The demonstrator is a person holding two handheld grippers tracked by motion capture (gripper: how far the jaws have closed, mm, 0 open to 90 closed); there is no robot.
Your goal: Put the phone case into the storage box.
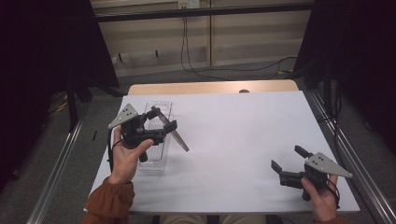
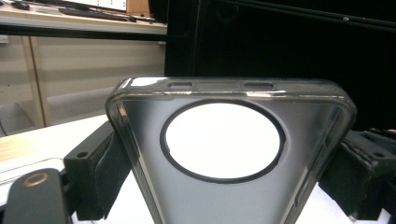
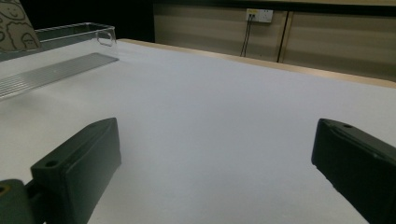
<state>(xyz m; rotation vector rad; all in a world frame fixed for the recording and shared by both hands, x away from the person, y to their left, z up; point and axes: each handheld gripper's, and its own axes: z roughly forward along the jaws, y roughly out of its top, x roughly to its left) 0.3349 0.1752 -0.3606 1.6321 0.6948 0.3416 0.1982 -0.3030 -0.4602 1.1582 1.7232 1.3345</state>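
Observation:
A smoky clear phone case (image 1: 173, 135) with a large round cut-out is clamped by its long edges in my left gripper (image 1: 161, 122), which is shut on it. It hangs tilted above a clear plastic tray (image 1: 159, 105) at the table's left. In the left gripper view the case (image 2: 224, 200) stands between both pads, its button edge on top. My right gripper (image 1: 288, 157) rests low at the table's right front, open, with nothing between its jaws (image 3: 210, 172). The tray (image 3: 70, 30) sits far off to its left.
The white table top (image 1: 233, 135) spreads between the two hands. A patterned beige item (image 3: 13, 28) shows by the tray. Metal rails run along both table sides, and cables (image 1: 187, 56) lie on the floor beyond the far edge.

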